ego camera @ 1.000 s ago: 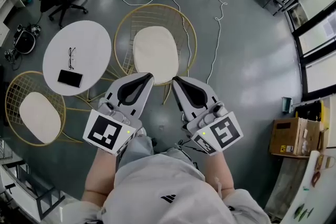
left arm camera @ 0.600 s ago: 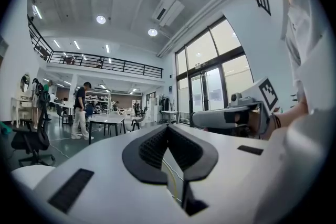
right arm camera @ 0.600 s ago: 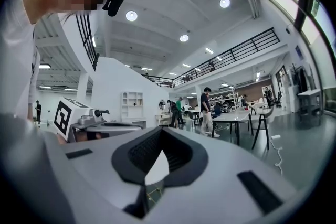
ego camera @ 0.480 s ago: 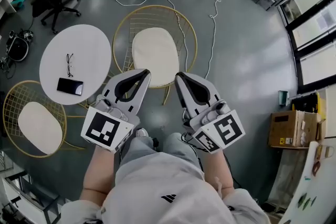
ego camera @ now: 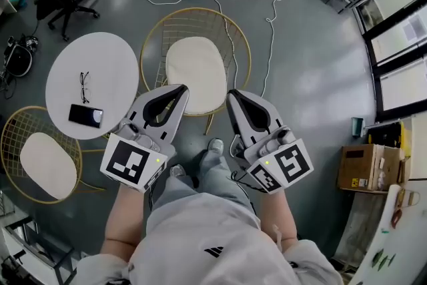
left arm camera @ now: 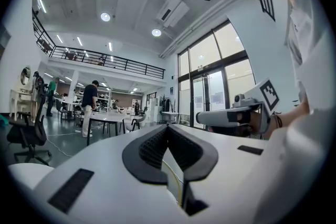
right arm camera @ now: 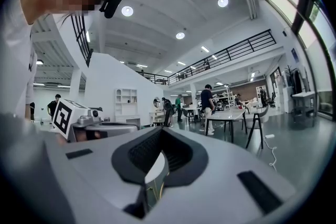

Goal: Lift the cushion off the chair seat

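Head view: cushion [ego camera: 195, 70] lies on the wire chair [ego camera: 155, 27] seat, ahead of left gripper [ego camera: 179, 90] and right gripper [ego camera: 233, 97]. Left gripper view: jaws together, empty. Right gripper view: likewise; part both before pinching the cushion's near edge.

Two wire chairs [ego camera: 180, 23] [ego camera: 12, 137], two cushions [ego camera: 195, 73] [ego camera: 45, 163], two grippers [ego camera: 180, 90] [ego camera: 233, 95], one round table [ego camera: 100, 63], one phone [ego camera: 85, 115]

The head view looks steeply down, close above the left gripper [ego camera: 179, 90] and right gripper [ego camera: 233, 96], with the chair [ego camera: 193, 23] at 12 o'clock. Each gripper view looks level along its own jaws, catching the other gripper at 3 or 9 o'clock
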{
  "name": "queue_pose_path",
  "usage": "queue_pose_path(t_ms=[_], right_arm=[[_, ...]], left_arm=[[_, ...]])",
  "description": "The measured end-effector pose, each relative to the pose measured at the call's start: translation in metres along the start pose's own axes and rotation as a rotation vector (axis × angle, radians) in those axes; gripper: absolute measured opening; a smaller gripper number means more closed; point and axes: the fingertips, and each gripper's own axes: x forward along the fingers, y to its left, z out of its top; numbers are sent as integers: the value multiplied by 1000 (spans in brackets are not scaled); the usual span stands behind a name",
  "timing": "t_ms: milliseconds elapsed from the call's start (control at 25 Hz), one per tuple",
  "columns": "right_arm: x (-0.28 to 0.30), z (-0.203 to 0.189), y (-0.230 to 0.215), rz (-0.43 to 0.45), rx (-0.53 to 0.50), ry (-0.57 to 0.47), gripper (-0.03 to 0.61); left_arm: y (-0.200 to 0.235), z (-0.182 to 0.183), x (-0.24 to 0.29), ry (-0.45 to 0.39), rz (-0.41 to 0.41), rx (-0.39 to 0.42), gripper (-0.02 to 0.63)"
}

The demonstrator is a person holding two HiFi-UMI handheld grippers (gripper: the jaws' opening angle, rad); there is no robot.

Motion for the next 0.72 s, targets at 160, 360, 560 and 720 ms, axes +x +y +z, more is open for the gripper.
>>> queue_pose_path(t_ms=[160,360,560,720], right_arm=[[16,0,-17,37,5,4,9],[30,1,-45,84,7,14,9],[43,3,-79,119,6,20,9],[50,7,-105,151,4,20,9]], left_arm=[[12,-4,16,15,44,-9,12],[23,-2,42,12,95,-21,12],[29,-1,72,11,135,-19,12],[31,0,94,12,171,-19,12]])
